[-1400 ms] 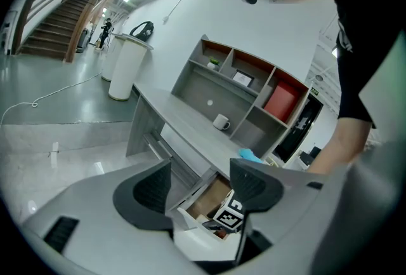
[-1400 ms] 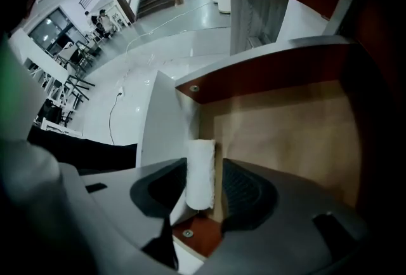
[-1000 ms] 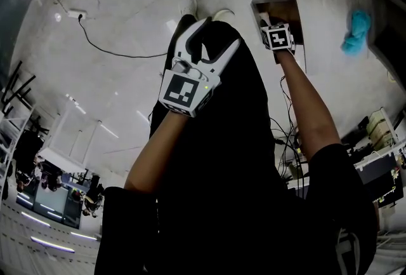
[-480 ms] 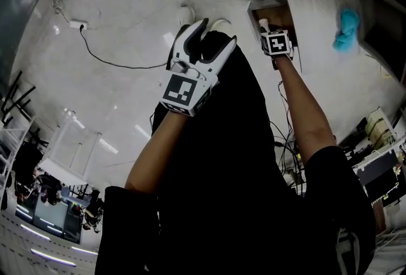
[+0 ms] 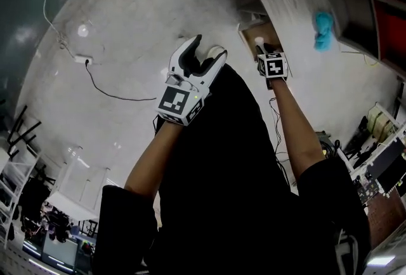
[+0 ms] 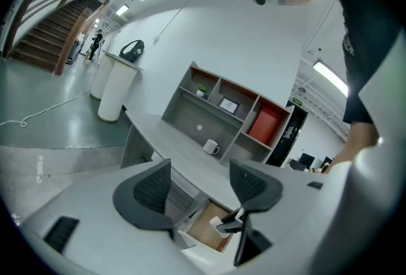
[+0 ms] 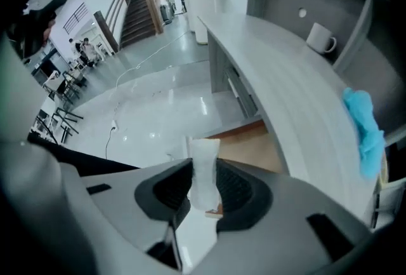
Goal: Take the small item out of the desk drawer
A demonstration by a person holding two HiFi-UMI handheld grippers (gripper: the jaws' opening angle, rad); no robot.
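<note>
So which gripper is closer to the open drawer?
Right. The right gripper is at the drawer, holding a small white item; the left gripper hangs open farther left.

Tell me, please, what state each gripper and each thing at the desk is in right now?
drawer: pulled open.
right gripper: shut on the small white item.
small white item: clamped between the pads, over the open drawer.
left gripper: open, nothing between its jaws.
mug: upright on the desktop.
blue cloth: lying crumpled on the desktop.

Left gripper (image 5: pixel 208 49) raised, jaws apart, right gripper (image 7: pixel 204 186) extended, clamping small item (image 7: pixel 204 162)
</note>
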